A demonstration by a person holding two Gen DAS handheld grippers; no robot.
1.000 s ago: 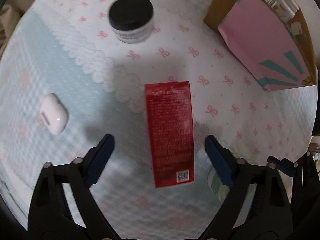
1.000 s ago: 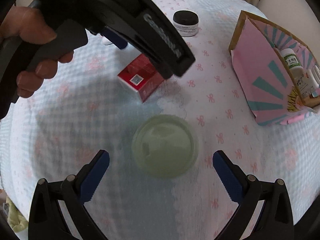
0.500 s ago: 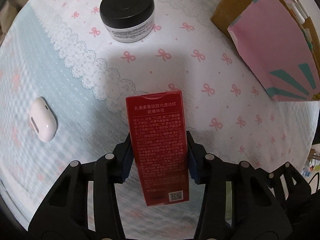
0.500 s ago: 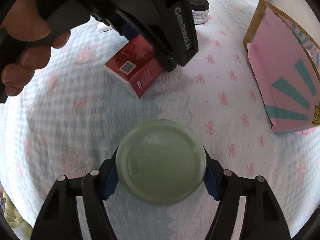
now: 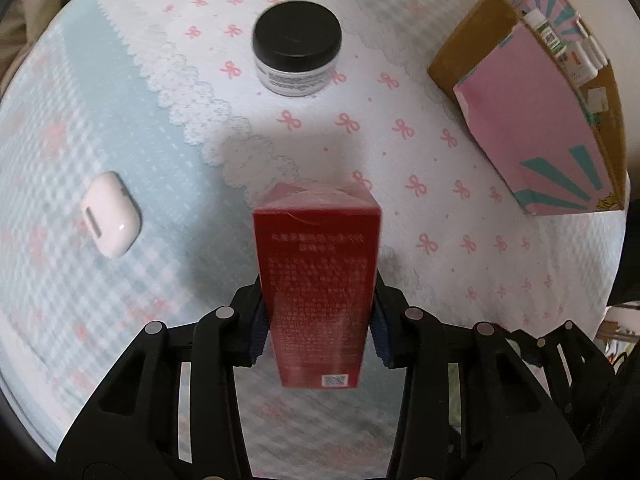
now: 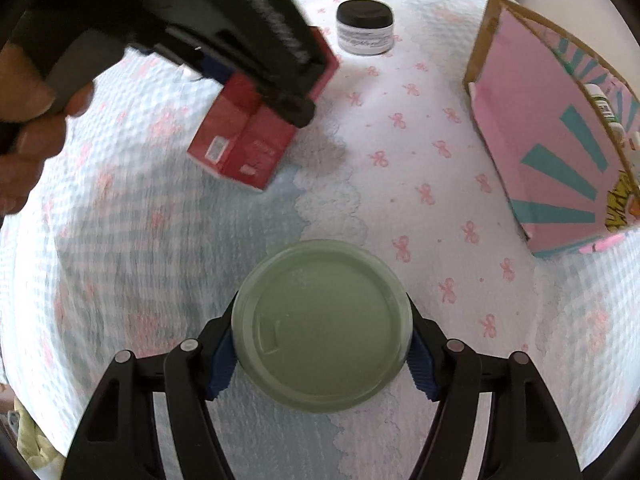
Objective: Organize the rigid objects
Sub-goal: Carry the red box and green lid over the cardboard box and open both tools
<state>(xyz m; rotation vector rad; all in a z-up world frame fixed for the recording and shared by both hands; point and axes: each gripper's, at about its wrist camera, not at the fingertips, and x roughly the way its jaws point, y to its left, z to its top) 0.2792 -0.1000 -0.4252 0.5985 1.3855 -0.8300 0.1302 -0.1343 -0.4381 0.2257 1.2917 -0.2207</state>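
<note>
My left gripper (image 5: 318,328) is shut on a red carton (image 5: 318,280) and holds it tilted above the cloth; the carton also shows in the right wrist view (image 6: 244,136) under the left gripper's black body (image 6: 224,28). My right gripper (image 6: 322,350) is shut on a round jar with a green lid (image 6: 322,324). A pink and teal cardboard box (image 5: 536,120) with small bottles inside stands at the right; it also shows in the right wrist view (image 6: 548,132).
A black-lidded white jar (image 5: 297,56) stands at the far side of the bow-patterned cloth (image 5: 440,240); it also shows in the right wrist view (image 6: 365,28). A white earbud case (image 5: 110,214) lies at the left.
Both grippers closed, the left on the red carton and the right on the green-lidded jar. The carton has since been lifted off the cloth and tilted.
</note>
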